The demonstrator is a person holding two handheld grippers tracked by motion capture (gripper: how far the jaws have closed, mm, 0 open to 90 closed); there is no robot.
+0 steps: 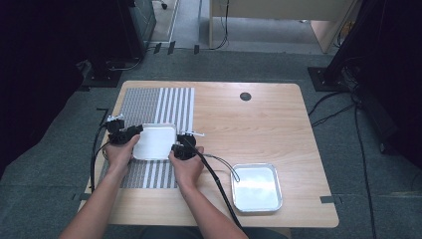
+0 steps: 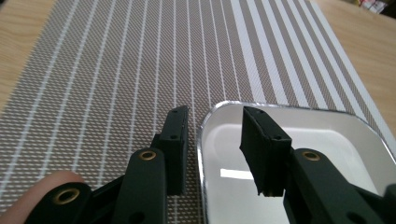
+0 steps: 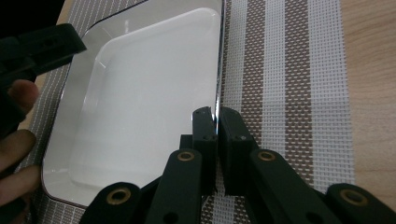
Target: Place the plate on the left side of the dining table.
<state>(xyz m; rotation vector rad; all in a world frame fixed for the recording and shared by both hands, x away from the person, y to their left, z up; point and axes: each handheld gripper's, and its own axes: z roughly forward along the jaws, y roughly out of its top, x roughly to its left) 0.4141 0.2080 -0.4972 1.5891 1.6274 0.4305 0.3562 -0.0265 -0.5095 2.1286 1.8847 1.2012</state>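
Right gripper view: my right claw (image 3: 217, 140) pinches the tray (image 3: 140, 93) rim, my left claw (image 2: 215, 149) straddles it wide, lift pending.

Two trays (image 1: 155, 142) (image 1: 256, 187), one striped mat (image 1: 164, 102), two claws (image 1: 135, 134) (image 1: 174, 148).

- Our left gripper (image 1: 130, 133) has its jaws parted, one on each side of a tray rim.
- Our right gripper (image 1: 177, 148) has its jaws pinched together on the opposite rim.
- Both our forearms reach forward, nearly parallel.
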